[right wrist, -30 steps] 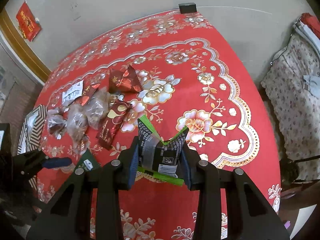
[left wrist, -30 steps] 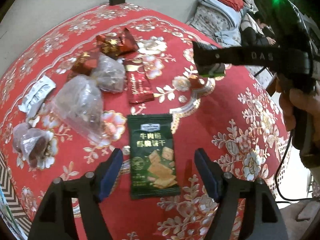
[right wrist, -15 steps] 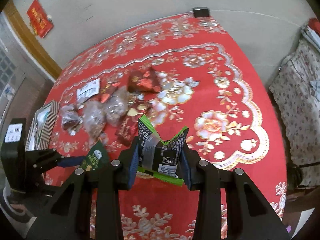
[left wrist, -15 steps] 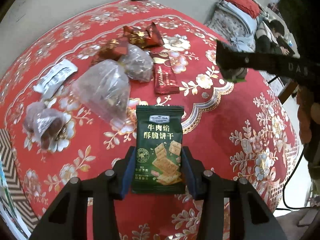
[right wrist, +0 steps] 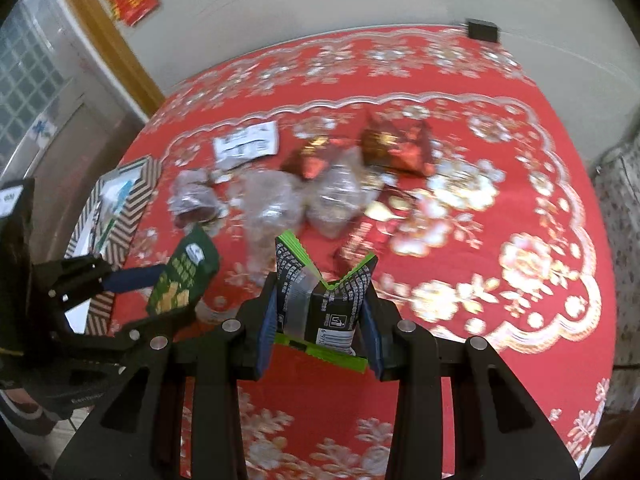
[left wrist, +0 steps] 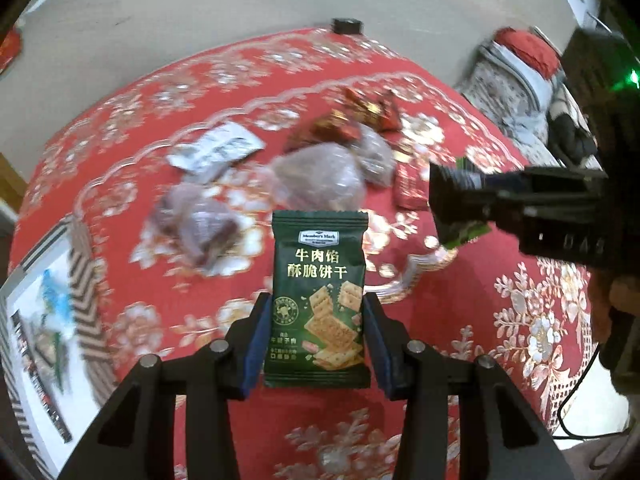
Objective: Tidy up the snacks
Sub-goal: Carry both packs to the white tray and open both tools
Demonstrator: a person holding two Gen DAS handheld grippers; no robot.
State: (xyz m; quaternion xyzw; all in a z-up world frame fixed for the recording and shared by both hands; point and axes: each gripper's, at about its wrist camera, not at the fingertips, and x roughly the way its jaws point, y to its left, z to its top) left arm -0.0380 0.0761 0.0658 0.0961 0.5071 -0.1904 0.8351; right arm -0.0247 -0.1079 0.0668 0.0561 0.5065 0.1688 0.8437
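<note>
**Carry step — both grippers loaded, clear of the table**

Left gripper [left wrist: 314, 344] clamps the green cracker packet [left wrist: 318, 300]; right gripper [right wrist: 320, 322] clamps the black-and-green packet [right wrist: 326, 296], both lifted above the red tablecloth [right wrist: 500, 360]. Next move, judged: take them to the striped box [left wrist: 52, 312] at the table's left edge — loose snacks [left wrist: 320, 176] remain.

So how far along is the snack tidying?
Nothing looks sorted yet. In hand: the left gripper holds a green cracker packet and the right gripper a black-and-green packet. Left: red wrappers, clear bags and a white packet lie on the tablecloth.
</note>
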